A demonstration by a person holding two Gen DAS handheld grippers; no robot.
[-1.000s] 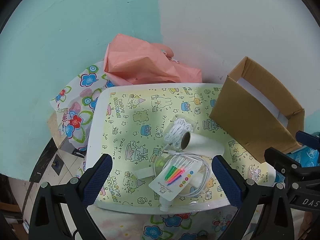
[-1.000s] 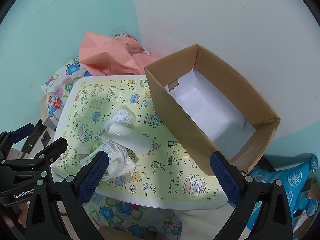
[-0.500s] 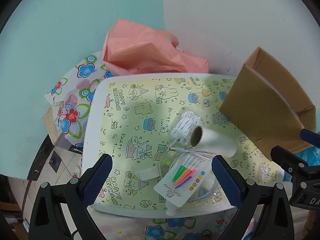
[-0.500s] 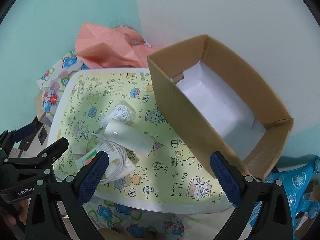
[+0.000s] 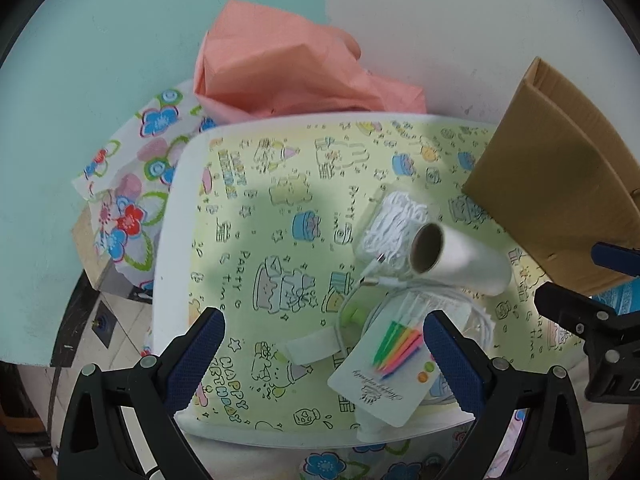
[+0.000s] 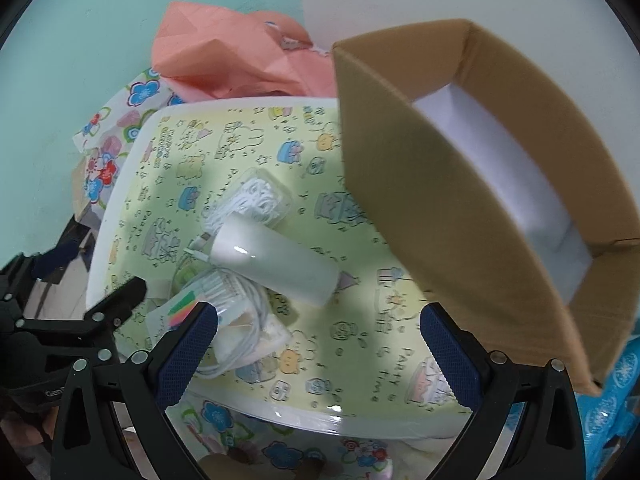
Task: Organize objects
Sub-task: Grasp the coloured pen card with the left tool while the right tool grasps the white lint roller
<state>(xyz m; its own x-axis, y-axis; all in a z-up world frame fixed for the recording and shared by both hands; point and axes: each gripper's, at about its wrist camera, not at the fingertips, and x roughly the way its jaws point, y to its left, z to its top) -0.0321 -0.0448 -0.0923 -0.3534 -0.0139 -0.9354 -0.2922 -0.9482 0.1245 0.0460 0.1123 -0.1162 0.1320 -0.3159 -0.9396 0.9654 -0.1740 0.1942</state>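
a small pile of items lies on the surface, toward its near right part in the left wrist view. the pile holds a roll of clear film on a cardboard core, lying on its side, its open end facing the left camera. just behind it and touching it is a clear packet of coiled white cord. a white charging cable loops beneath the roll, its plug end lying beside the core. a card of coloured birthday candles rests on top of the cable loop at the near edge. a small white strip lies just left of the card.

an open cardboard box with a white lining sheet inside stands at the right side of the surface, apart from the pile; nothing else is seen in it.

the left hand-held gripper is released, fingers wide apart, holding nothing, above the near edge with the candle card beside its right finger. the right hand-held gripper is likewise released and holds nothing, hovering between the pile and the box.

the surface carries a yellow "party time" printed cover. a crumpled pink paper and a floral printed sheet lie behind and left of it, against a teal and white wall.
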